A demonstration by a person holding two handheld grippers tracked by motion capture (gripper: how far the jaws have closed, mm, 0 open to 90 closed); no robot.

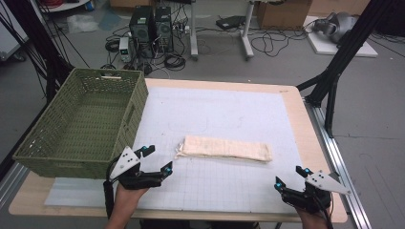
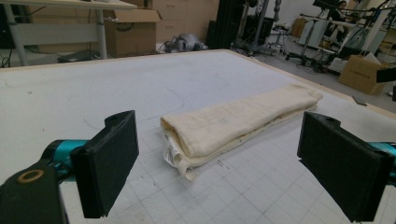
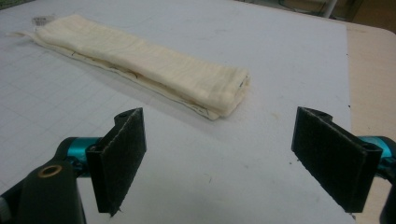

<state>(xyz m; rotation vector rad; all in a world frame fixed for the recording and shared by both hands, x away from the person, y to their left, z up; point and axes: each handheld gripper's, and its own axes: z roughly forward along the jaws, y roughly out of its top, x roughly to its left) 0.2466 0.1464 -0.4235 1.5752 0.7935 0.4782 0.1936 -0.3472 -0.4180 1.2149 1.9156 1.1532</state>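
Observation:
A cream cloth [image 1: 223, 148], folded into a long narrow strip, lies flat on the white grid mat [image 1: 219, 114] in the middle of the table. My left gripper [image 1: 156, 160] rests near the table's front left, just short of the cloth's left end, jaws wide apart and empty. In the left gripper view the cloth [image 2: 238, 121] lies ahead between the two black pads [image 2: 109, 163]. My right gripper [image 1: 291, 176] sits at the front right corner, also open and empty. The right gripper view has the cloth [image 3: 140, 60] ahead and to the left, its near end beyond the pads [image 3: 119, 158].
A green woven basket [image 1: 83, 121] stands empty at the table's left edge, right behind my left gripper. The wooden table border [image 1: 305, 129] runs along the right of the mat. Cables, computer towers and boxes sit on the floor beyond.

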